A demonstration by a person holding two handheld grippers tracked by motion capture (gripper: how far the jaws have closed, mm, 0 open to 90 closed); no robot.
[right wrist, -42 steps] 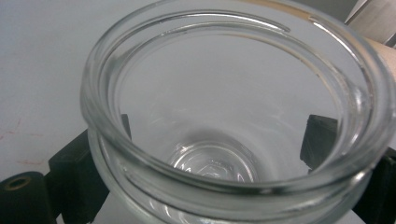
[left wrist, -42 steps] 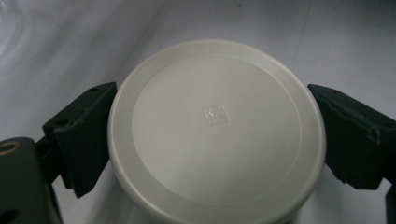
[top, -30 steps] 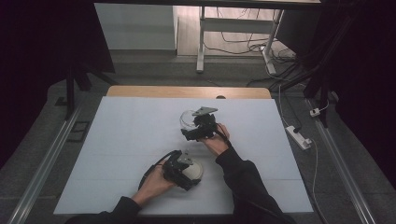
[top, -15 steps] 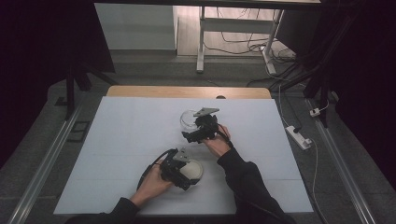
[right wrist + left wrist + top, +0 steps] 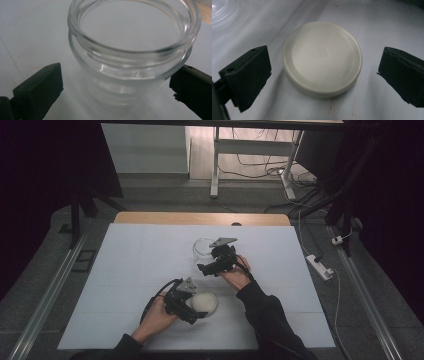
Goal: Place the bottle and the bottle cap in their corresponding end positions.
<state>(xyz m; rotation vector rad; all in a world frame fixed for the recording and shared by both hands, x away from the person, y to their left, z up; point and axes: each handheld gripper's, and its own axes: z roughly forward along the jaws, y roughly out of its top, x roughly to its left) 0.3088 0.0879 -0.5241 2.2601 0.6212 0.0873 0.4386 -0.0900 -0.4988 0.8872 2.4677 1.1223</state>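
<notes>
From the high view, a person leans over a white desk (image 5: 125, 270) with a tool in each hand: the left tool (image 5: 194, 312) sits near the front edge, right beside a round cream lid (image 5: 204, 303) that lies flat on the desk, while the right tool (image 5: 204, 268) is held farther back, at the near side of a clear glass jar (image 5: 202, 248) standing upright near the middle of the desk. The lid and the jar are apart from each other. In the left gripper view, the left tool (image 5: 323, 72) is released, its two black jaws spread wide on either side of the lid (image 5: 322, 58), with bare desk showing between each jaw and the lid's rim, so neither jaw touches it; the lid rests flat, its smooth face up. In the right gripper view, the right tool (image 5: 116, 83) is likewise released, its jaws set wide at either side of the jar (image 5: 130, 60), which stands open-mouthed and uncovered; the left jaw is clear of the glass, while the right one sits just beside the wall, and contact there cannot be told
</notes>
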